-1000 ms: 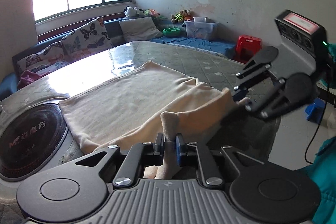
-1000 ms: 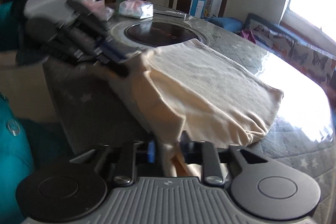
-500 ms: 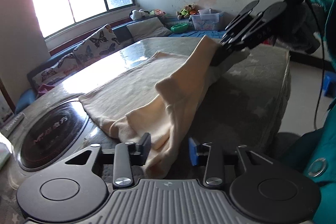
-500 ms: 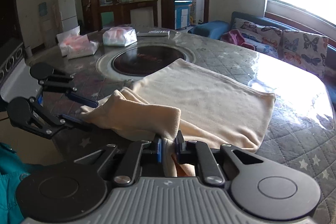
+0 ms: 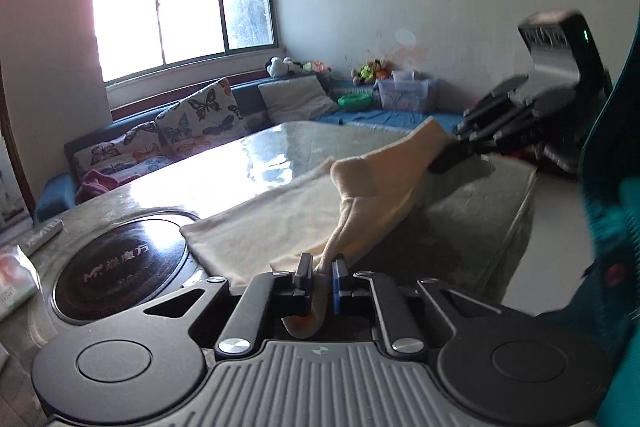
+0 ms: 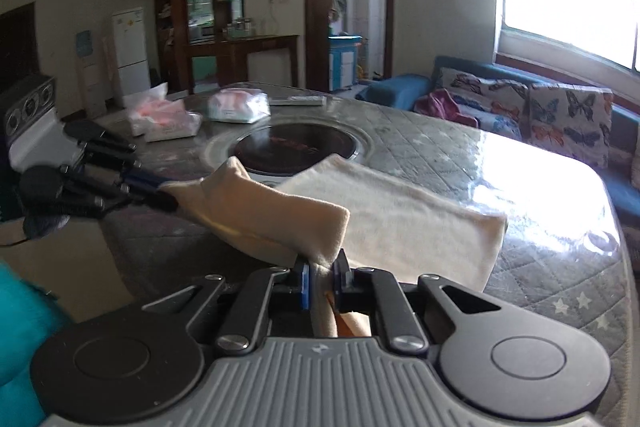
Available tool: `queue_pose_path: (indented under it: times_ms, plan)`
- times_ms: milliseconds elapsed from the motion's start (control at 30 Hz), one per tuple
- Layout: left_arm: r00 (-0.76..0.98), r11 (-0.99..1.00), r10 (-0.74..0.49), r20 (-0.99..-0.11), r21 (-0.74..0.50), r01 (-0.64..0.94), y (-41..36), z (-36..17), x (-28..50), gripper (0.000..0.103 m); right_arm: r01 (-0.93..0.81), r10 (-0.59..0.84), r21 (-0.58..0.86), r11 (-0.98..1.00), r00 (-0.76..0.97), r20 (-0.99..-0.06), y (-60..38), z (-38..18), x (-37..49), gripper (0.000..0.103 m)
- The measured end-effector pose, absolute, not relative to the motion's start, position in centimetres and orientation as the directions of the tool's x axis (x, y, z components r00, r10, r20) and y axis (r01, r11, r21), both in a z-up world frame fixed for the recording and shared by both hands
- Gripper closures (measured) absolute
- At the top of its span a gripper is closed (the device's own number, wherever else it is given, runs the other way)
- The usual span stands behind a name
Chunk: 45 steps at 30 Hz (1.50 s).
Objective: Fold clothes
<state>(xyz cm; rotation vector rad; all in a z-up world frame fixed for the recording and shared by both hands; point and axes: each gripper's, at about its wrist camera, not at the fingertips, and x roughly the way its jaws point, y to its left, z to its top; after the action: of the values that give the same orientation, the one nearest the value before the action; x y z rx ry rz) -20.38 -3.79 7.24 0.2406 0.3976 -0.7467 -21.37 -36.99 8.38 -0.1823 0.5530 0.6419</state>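
Both grippers pinch the cream garment (image 5: 372,183): left gripper (image 5: 320,273) and right gripper (image 6: 323,277) each closed on a near corner, its edge lifted between them. Ahead of the fingers the rest lies flat on the table (image 6: 520,163). Looks mid-fold; next, carry both corners forward together, level.

Our left gripper (image 5: 321,269) and right gripper (image 6: 323,271) look alike: black linkage arms with silver screws, round black discs either side of a grey ribbed housing, blue pads on the jaws. Our sleeve (image 5: 612,211) at the right is teal.
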Motion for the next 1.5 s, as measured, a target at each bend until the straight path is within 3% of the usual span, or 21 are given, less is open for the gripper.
queue_pose_path:
  times_ms: [233, 600, 867, 1033, 1233, 1500]
  plan:
    - [0.67, 0.731, -0.613, -0.418, 0.02, 0.682, -3.8, 8.9, -17.8, 0.093, -0.62, 0.517, 0.005, 0.785, 0.65, -0.557, -36.8, 10.0, -21.2, 0.094]
    - [0.672, 0.765, -0.559, -0.486, 0.01, 0.643, -5.4, 8.8, -5.6, 0.093, -0.586, 0.476, 0.003, 0.81, 0.656, -0.586, -37.0, 11.1, -10.7, 0.095]
    - [0.656, 0.84, -0.462, -0.598, -0.056, 0.54, -6.5, 3.7, 3.1, 0.093, -0.482, 0.382, 0.04, 0.875, 0.637, -0.67, -35.5, 5.1, -1.6, 0.094]
    - [0.674, 0.867, -0.409, -0.615, -0.03, 0.498, -6.4, 3.0, 3.5, 0.088, -0.391, 0.345, 0.085, 0.917, 0.665, -0.663, -36.6, 2.7, -0.8, 0.081]
    - [0.705, 0.891, -0.397, -0.587, -0.065, 0.449, -6.1, 4.7, 2.8, 0.088, -0.278, 0.291, 0.118, 0.953, 0.742, -0.604, -40.2, 3.2, -2.7, 0.08]
    - [0.654, 0.862, -0.466, -0.595, -0.141, 0.487, -8.9, 4.8, 2.2, 0.088, -0.225, 0.249, 0.119, 0.967, 0.739, -0.625, -42.3, 2.2, -5.1, 0.081]
